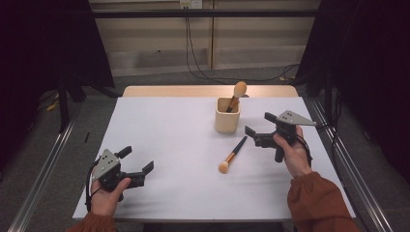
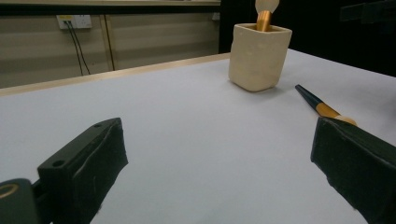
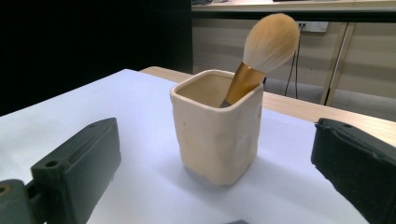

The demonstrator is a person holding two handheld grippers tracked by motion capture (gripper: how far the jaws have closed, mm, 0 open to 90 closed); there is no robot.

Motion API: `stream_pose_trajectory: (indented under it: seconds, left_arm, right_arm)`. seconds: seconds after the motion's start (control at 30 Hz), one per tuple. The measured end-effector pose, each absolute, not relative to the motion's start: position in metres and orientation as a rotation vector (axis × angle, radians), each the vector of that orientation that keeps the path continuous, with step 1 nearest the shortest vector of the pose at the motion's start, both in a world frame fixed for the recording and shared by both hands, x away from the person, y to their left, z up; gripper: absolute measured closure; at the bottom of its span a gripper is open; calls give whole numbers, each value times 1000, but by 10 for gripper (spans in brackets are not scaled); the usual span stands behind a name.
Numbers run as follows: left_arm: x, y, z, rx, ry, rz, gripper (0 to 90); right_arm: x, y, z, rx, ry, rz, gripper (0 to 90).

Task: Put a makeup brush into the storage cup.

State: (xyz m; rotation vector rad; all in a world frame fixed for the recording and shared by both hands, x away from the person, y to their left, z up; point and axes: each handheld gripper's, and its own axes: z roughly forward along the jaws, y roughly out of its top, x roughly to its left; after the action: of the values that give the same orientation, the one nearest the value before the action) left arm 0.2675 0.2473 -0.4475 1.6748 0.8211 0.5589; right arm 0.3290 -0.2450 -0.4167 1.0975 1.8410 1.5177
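Note:
A cream square cup stands upright on the white table, right of middle. A makeup brush leans inside it, bristles up. A second brush with a black and gold handle lies flat in front of the cup, bristles toward me. My right gripper hovers open just right of the cup, holding nothing. My left gripper stays open and unloaded near the front left of the table, aimed at the cup.
A wooden strip runs along the table's far edge. Cables hang down the wall behind it. Metal rails flank the table on both sides. Wide bare tabletop lies between my two grippers.

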Motion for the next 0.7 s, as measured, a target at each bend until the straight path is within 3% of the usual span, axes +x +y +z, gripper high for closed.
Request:
stream_pose_trajectory:
  seconds: [0.7]
  left_arm:
    - [268,249,-449,1676,818,554,31]
  right_arm:
    - [275,-272,-429,1104,1833,1463,14]
